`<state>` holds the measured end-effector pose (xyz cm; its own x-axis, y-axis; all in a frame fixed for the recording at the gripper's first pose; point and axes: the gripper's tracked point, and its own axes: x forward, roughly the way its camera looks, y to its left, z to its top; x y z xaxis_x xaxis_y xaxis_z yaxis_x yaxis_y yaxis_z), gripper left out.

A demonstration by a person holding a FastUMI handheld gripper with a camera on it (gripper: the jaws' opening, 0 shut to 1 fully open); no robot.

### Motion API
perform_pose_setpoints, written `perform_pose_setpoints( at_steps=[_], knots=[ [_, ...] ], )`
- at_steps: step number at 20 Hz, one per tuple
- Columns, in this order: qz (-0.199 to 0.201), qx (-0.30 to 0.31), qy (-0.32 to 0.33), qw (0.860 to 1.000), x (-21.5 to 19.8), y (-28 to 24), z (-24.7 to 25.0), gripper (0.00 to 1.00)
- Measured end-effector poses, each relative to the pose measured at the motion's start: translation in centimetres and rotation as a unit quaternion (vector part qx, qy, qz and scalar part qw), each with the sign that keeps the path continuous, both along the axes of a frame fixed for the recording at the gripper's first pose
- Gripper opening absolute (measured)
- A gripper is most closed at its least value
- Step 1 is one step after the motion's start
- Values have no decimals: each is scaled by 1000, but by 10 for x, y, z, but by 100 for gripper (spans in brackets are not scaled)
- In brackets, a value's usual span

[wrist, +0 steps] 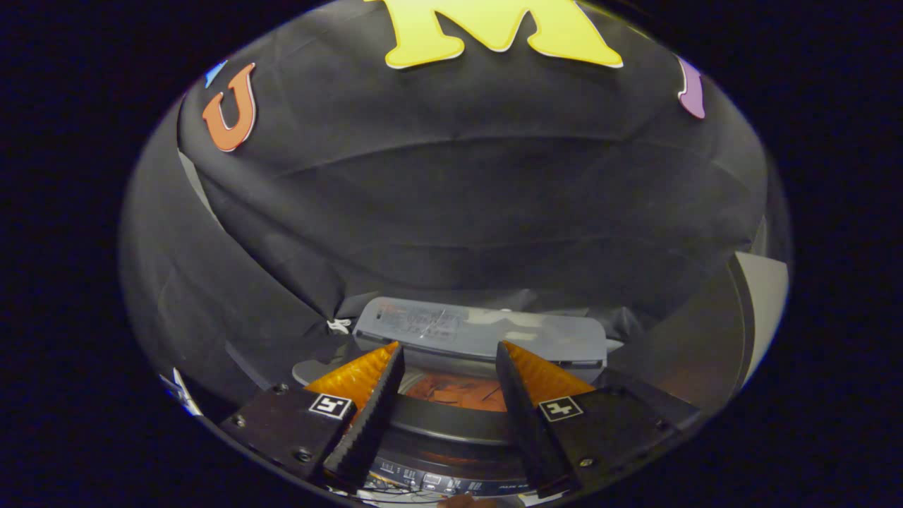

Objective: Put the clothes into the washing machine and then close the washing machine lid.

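My gripper (449,360) is open, its two fingers spread with nothing between them. Below and between the fingers lies the washing machine's round tub opening (451,416), with orange-red clothing (458,390) inside it. Just beyond the fingertips the grey lid (487,331) stands raised, tilted back toward the booth wall. The machine's control panel (437,483) with small buttons runs along the near edge, under the fingers.
The black cloth wall (458,212) hangs close behind the machine. A white cord knot (339,325) sits left of the lid. A pale panel (762,310) stands at the far right.
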<state>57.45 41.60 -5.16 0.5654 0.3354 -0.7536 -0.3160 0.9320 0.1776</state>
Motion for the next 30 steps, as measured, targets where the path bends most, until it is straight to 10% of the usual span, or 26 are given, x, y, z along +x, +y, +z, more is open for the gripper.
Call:
perform_pose_setpoints(
  at_steps=[12, 30],
  knots=[
    [24, -70, 67, 995, -111, -23, -108, 78],
    [-19, -13, -18, 1000, -179, -72, -67, 78]
  ],
)
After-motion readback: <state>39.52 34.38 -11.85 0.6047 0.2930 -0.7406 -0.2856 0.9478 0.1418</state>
